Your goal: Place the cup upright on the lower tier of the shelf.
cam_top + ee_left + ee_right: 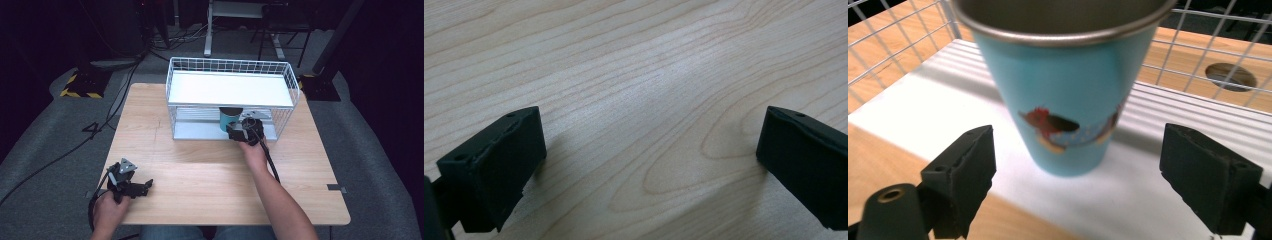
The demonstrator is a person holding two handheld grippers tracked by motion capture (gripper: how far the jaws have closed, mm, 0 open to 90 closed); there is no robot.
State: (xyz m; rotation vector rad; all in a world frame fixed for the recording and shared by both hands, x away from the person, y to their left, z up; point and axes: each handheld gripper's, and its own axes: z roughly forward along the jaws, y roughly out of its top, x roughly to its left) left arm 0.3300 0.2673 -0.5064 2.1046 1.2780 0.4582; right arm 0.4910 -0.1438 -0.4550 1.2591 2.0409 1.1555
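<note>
Light wooden table (200,170), dark room; centre frame, a blue cup (1068,95) on the wire rack's (230,75) lower shelf — right gripper (1075,175) spread before it, not touching; left gripper (649,165) spread too, lower left.

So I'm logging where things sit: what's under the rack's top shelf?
Under the white top shelf a blue cup stands upright on the rack's lower shelf, with the right tool open before it. The shelf hides the cup's rim from above.

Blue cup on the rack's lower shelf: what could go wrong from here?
The blue cup stands upright between the open right claw, untouched; an off-centre closure might tip it. The rack's upper shelf sits close above the cup, so lifting could knock the rim. The wire side may snag the claw on withdrawal.
</note>
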